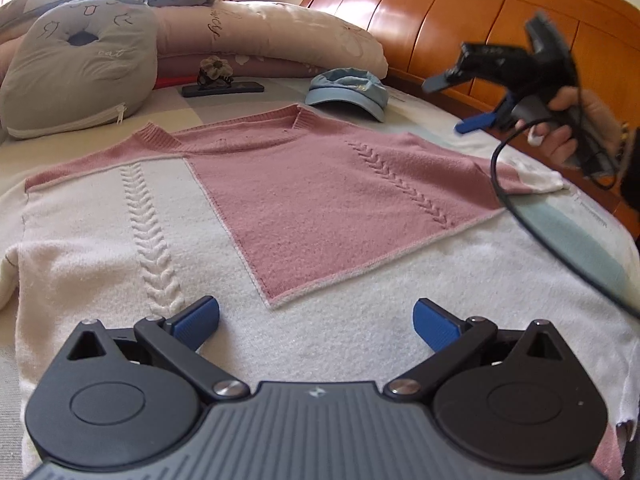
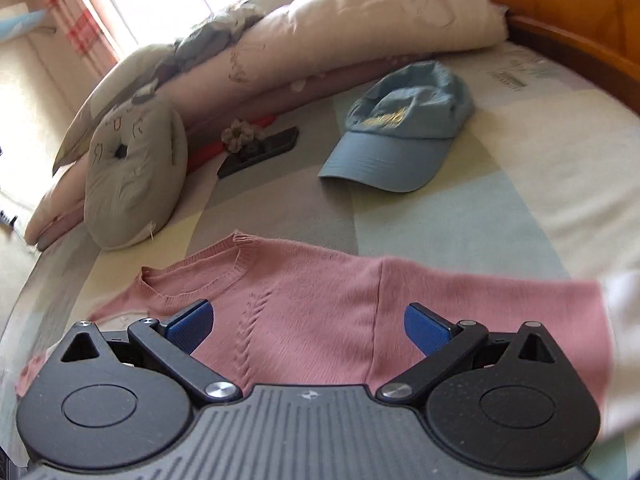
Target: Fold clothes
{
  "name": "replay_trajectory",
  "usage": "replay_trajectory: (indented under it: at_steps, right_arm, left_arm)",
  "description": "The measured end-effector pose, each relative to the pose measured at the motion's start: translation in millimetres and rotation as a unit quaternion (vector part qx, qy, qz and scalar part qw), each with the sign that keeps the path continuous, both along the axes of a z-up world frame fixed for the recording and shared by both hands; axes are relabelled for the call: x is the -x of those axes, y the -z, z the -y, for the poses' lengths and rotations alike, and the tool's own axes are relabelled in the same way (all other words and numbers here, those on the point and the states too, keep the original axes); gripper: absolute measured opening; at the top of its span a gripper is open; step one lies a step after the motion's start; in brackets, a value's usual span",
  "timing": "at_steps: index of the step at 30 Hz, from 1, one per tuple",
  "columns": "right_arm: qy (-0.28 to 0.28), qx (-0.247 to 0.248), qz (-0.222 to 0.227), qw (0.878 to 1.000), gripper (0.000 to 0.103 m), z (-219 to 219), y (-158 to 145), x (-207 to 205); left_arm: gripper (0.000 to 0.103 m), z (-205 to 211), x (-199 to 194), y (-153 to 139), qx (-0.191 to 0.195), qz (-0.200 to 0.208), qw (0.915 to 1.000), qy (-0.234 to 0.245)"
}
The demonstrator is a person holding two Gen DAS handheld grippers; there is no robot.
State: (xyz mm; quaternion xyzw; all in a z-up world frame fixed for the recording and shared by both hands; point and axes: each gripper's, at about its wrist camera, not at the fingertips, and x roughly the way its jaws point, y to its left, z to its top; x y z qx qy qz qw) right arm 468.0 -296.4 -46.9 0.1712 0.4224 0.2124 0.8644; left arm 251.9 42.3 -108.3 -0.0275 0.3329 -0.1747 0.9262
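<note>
A pink and white knit sweater (image 1: pixel 320 200) lies flat on the bed, neck toward the pillows, with a pink part folded over its white body. My left gripper (image 1: pixel 316 324) is open and empty, low over the white hem area. My right gripper (image 2: pixel 308 326) is open and empty, above the sweater's pink shoulder (image 2: pixel 304 308) near the collar. In the left wrist view the right gripper (image 1: pixel 456 104) hangs in the air at the right, held by a hand, above the sweater's right sleeve.
A light blue cap (image 1: pixel 346 92) (image 2: pixel 400 136) lies beyond the collar. A grey cat cushion (image 1: pixel 76 68) (image 2: pixel 132 176), a dark phone with a flower clip (image 1: pixel 222 87) (image 2: pixel 260 148) and rolled quilts (image 1: pixel 272 32) lie behind. A wooden headboard (image 1: pixel 460 12) borders the right.
</note>
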Motion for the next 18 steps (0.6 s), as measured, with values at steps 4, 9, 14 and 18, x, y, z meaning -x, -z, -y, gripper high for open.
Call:
replay_trajectory:
  at_steps: [4,9,14,18]
  right_arm:
    - [-0.012,-0.031,-0.036,0.999,0.103,3,27,-11]
    - [-0.002,0.0,-0.018,1.0,0.103,-7,48,-22]
    - [0.035,0.035,0.016,0.999,0.103,-12,53,-50]
    - [0.038,0.048,0.019,0.998,0.103,-14,50,-61]
  left_arm:
    - [0.102,-3,-2,0,0.012,0.0,0.9999,0.0]
    - [0.102,-4,-2,1,0.015,0.0,0.9999,0.0]
    - [0.102,-5,-3,1,0.018,0.0,0.9998,0.001]
    - [0.102,-6,-3,2,0.022,0.0,0.9998,0.001]
